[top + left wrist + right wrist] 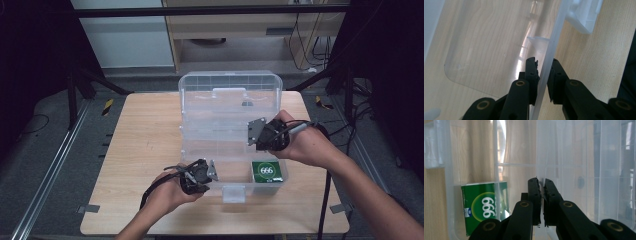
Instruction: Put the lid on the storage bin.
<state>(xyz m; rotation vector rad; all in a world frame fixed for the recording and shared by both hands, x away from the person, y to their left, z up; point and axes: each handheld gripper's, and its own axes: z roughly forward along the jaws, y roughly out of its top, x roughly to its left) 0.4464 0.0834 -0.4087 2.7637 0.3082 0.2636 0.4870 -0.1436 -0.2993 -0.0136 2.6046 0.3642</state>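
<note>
Clear plastic box sat mid-counter, lid standing open at its 12 o'clock side, front latch at 6 o'clock. Green packet lay inside on the floor of the box, in the corner around 4 o'clock.

Left tongs were at the box's front wall, roughly 7 o'clock. In the left gripper view the left tongs straddled that wall's rim, one jaw inside, one outside, pinched on it or very nearly.

Right tongs were at about 2 o'clock over the box. In the right gripper view the right tongs looked closed on a thin clear panel, probably the inner tray's edge, though I couldn't tell exactly which part through the clear plastic. Packet showed at 9 o'clock from those jaws, behind a clear wall.

My read: left was steadying the box while right handled the inner tray, either lifting or reseating it.

Next move would call for the left grip staying firm, and right moving the panel squarely so it doesn't bind or drag the box.
</note>
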